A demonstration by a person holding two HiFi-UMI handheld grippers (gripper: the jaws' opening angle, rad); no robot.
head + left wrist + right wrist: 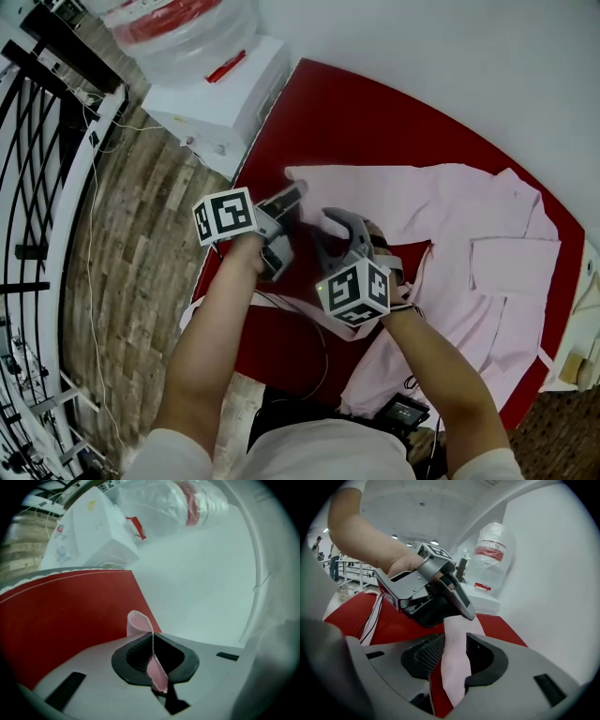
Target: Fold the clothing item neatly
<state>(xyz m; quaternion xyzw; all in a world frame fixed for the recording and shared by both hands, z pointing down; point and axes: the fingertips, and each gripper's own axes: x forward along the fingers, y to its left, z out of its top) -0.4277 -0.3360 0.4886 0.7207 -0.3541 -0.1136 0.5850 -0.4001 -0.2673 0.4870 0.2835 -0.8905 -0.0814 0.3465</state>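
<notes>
A pale pink shirt (pixel 469 216) lies spread on the red table cover (pixel 356 122), with one edge drawn toward the near left. My left gripper (pixel 296 195) is shut on a thin fold of the pink fabric (pixel 137 623), which sticks up past the closed jaws (pixel 153 644). My right gripper (pixel 322 232) sits just beside it. Its jaws (pixel 452 653) stand apart, and a strip of the same fabric (pixel 457 644) runs loosely between them, red showing beside it. The left gripper (pixel 440 592) pinches that strip right in front of the right jaws.
White boxes (pixel 220 94) and a clear plastic bag with red print (pixel 187 28) stand off the table's far left corner. A white railing (pixel 37 141) runs along the left. The table's near edge is by my body, with a small dark device (pixel 403 410) there.
</notes>
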